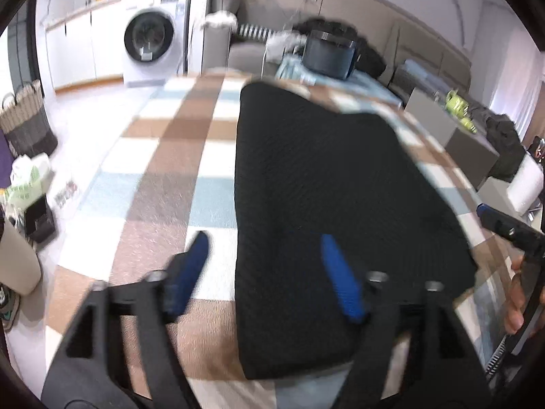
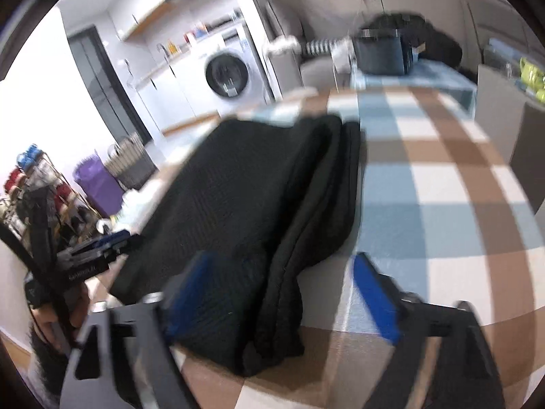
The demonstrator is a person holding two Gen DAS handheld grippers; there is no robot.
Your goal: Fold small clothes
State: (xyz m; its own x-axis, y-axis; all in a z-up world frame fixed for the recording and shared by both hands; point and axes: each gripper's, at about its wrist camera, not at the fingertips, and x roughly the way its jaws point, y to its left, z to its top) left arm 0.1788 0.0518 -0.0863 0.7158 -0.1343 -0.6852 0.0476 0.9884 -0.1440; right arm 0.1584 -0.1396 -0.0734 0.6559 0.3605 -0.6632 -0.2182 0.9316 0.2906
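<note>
- We see the left gripper (image 1: 264,269) low in the left wrist frame, its blue fingers (image 1: 190,269) spread wide with nothing pinched; one pad sits over the checked tablecloth (image 1: 163,156), the other over the black garment (image 1: 323,184).
- The garment lies folded on the tablecloth, filling the centre and right of that frame.
- In the right wrist view, the right gripper (image 2: 282,296) stands wide open at the bottom; the garment's thick folded edge lies between its fingers, and no pad presses on it.
- The left gripper shows at that frame's lower left, beside the cloth.
</note>
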